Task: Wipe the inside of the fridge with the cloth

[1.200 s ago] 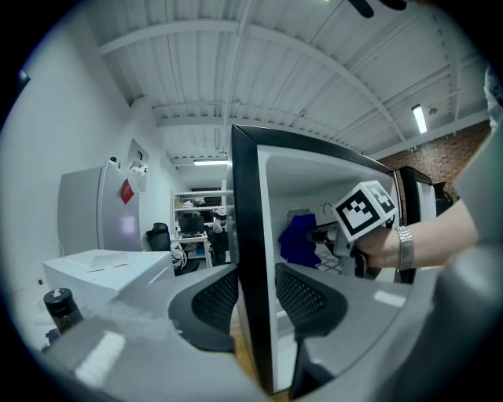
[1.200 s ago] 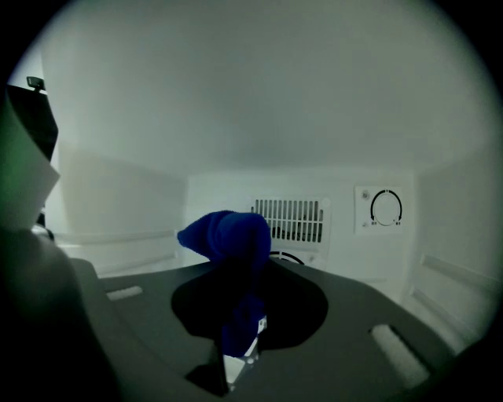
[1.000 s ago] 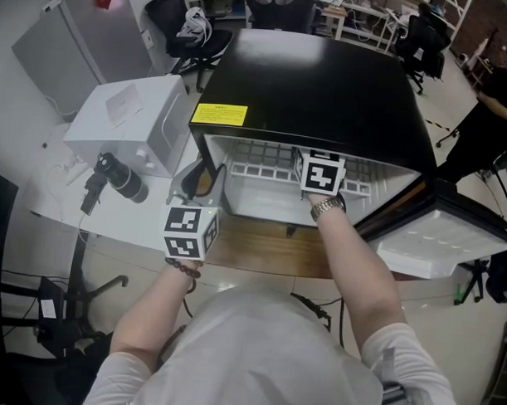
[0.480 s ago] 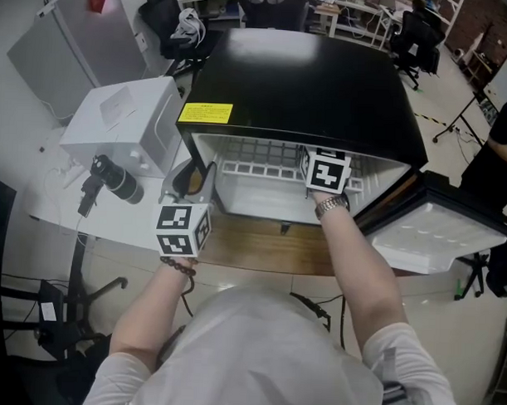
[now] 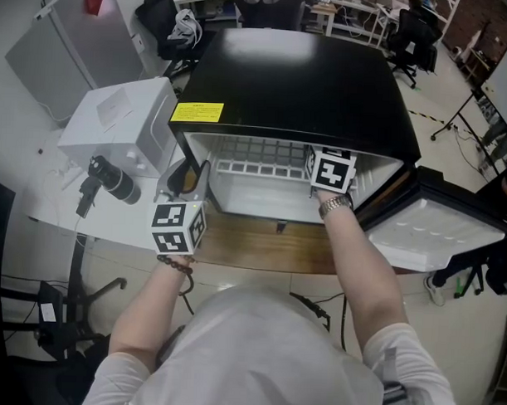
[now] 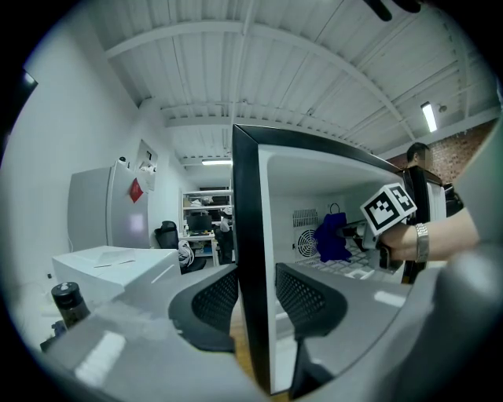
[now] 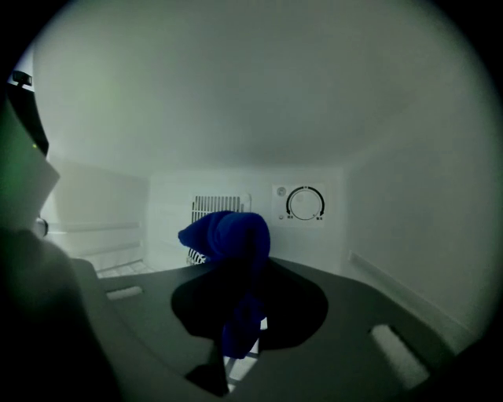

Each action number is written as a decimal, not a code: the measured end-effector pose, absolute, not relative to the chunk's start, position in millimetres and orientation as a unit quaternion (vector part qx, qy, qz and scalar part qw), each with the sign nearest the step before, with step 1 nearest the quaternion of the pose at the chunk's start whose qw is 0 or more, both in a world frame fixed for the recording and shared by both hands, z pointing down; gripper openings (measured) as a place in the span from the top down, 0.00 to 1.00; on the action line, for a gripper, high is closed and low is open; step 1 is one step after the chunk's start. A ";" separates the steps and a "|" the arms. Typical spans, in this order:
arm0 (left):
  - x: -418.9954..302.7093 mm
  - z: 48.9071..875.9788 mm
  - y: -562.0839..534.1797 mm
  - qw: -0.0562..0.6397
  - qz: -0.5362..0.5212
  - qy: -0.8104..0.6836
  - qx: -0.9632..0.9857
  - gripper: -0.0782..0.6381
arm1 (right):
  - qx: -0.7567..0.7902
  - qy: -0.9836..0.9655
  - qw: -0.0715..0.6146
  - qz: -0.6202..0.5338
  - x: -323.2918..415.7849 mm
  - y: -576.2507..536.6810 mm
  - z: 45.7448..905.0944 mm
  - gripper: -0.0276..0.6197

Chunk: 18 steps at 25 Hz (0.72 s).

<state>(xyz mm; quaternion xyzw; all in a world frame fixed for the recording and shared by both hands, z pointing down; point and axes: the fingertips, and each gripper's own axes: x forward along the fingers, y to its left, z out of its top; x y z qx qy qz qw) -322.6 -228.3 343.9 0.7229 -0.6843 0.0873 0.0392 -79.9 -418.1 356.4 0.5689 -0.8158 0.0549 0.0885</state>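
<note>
Right gripper (image 7: 245, 318) clenched on cloth (image 7: 229, 235), inside fridge (image 5: 299, 83); cloth stands bunched ahead of jaws, back wall (image 7: 244, 187) straight beyond. Left gripper (image 6: 255, 302) clamps left wall (image 6: 250, 228)

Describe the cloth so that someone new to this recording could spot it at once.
Start at the black-topped mini fridge standing open. Inside its white cavity, the right gripper is shut on the cloth: a bunched, deep blue rag, the only coloured thing there, in front of the rear vent.
</note>
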 end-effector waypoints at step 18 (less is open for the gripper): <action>-318.9 344.8 -229.6 0.040 0.086 -0.689 0.718 0.69 | 0.630 -0.769 0.087 0.061 -30.3 -420.3 358.2 0.87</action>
